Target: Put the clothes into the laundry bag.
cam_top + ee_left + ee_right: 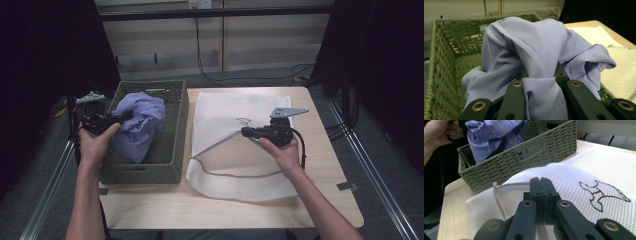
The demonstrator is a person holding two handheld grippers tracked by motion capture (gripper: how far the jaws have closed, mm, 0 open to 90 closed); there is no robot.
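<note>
A lavender garment (141, 122) hangs bunched over the green woven basket (175, 150) at the table's left. My left gripper (125, 116) is shut on a fold of this garment (541, 50), which drapes over its jaws and down into the basket (439, 62). A white mesh laundry bag (235, 150) with a small brown print lies flat to the right of the basket. My right gripper (246, 131) is shut on the upper edge of the bag's mouth and lifts it a little. In the right gripper view the bag (599, 170) spreads past the closed jaws, with the garment (491, 135) beyond.
The basket (536, 152) stands right beside the bag's left edge. A drawstring (235, 174) curves along the bag's opening. Bare tabletop (320, 150) shows at the right and along the front edge. A metal rail (380, 165) runs past the table's right side.
</note>
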